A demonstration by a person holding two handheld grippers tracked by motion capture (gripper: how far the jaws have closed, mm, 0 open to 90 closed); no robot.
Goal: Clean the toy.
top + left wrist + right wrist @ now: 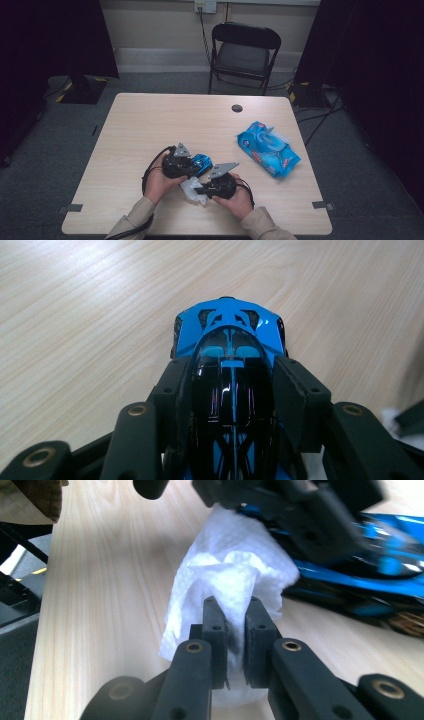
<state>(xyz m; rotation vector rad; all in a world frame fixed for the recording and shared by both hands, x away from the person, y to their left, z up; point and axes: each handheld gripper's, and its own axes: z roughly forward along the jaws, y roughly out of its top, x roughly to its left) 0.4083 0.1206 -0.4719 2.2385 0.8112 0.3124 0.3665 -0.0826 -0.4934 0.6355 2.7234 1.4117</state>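
I'm working at a pale wooden table (150, 125) with a black folding chair (243, 52) beyond its far edge. My left gripper (232, 390) has its jaws clamped about halfway closed on the sides of a blue toy car (227, 330), near the table's front middle. My right gripper (232, 630), just right of it, pinches a white wipe (225, 575) between nearly closed jaws, the wipe touching the car. A blue wipes pack (268, 148) lies farther right.

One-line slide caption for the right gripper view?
Right hand-held gripper pinches a white wipe beside the blue toy car on the wooden table.
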